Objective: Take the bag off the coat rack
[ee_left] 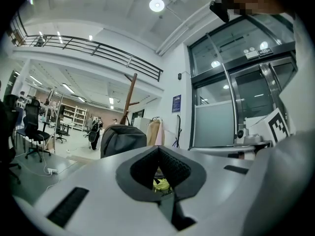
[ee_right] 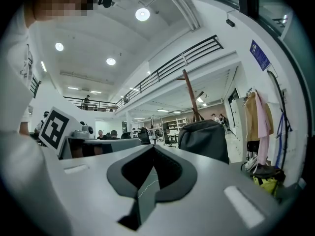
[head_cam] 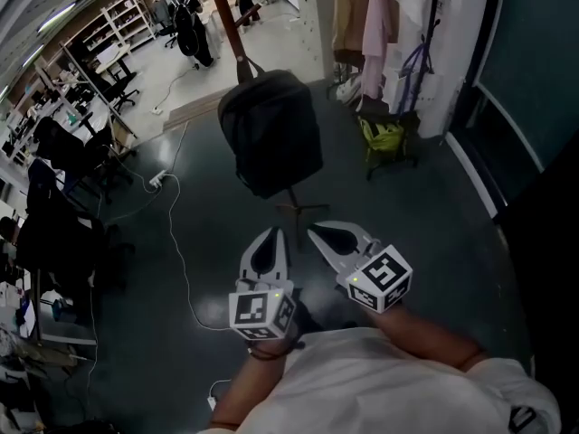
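**Backpack on the rack, both grippers empty**

Nearest us, the left gripper [head_cam: 273, 235] and the right gripper [head_cam: 315, 234] sit side by side low in front of the body. Each has its jaws drawn together at the tips, with nothing between them.

Farther off, the black backpack [head_cam: 271, 132] hangs on the wooden coat rack [head_cam: 226, 16], seemingly by its top handle, well apart from both grippers. We judge the task not begun: the approach, the grasp and the lift off the rack all remain.

Only the head view shows the rack's feet [head_cam: 303, 209] on the dark floor and the gap between grippers and backpack. Only the left gripper view shows the glass doors [ee_left: 231, 107] at the right. Only the right gripper view shows people at desks [ee_right: 106, 134] far to the left.
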`<state>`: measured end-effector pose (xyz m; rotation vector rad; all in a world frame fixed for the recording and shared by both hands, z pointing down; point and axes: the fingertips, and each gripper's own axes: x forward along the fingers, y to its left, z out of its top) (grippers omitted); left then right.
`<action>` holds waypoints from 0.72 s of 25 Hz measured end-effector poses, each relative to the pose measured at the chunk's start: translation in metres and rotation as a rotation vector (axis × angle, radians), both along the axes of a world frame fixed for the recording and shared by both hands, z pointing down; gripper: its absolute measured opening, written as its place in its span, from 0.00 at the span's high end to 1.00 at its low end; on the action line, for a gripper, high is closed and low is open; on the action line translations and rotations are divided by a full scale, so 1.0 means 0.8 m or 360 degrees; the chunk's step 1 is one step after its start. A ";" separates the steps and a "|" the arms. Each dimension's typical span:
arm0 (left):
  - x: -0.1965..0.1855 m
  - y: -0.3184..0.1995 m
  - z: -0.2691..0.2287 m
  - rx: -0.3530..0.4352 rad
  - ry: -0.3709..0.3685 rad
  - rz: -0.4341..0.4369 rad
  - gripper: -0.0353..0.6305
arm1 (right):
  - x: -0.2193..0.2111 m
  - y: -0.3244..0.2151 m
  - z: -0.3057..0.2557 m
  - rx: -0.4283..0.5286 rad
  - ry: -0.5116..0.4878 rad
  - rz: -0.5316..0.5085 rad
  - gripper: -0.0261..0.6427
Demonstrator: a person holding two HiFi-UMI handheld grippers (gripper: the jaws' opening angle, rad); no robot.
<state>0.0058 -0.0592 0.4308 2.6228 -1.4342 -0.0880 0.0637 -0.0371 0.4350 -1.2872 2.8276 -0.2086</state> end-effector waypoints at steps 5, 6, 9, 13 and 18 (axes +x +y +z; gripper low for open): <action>-0.006 -0.048 0.003 0.0001 0.0004 0.0028 0.94 | -0.009 -0.046 0.003 -0.0003 -0.0006 0.0014 0.96; -0.008 -0.058 0.003 0.0004 0.0004 0.0036 0.94 | -0.013 -0.055 0.002 -0.0008 -0.0018 0.0016 0.96; -0.023 -0.091 -0.001 0.0005 0.0004 0.0059 0.94 | -0.029 -0.086 -0.007 0.0003 -0.0024 0.0027 0.96; -0.040 -0.135 -0.009 0.0007 -0.0017 0.0120 0.94 | -0.049 -0.132 -0.017 0.0029 -0.0023 0.0058 0.96; -0.064 -0.186 -0.024 0.0029 -0.0006 0.0185 0.94 | -0.070 -0.184 -0.027 0.0046 -0.0014 0.0115 0.96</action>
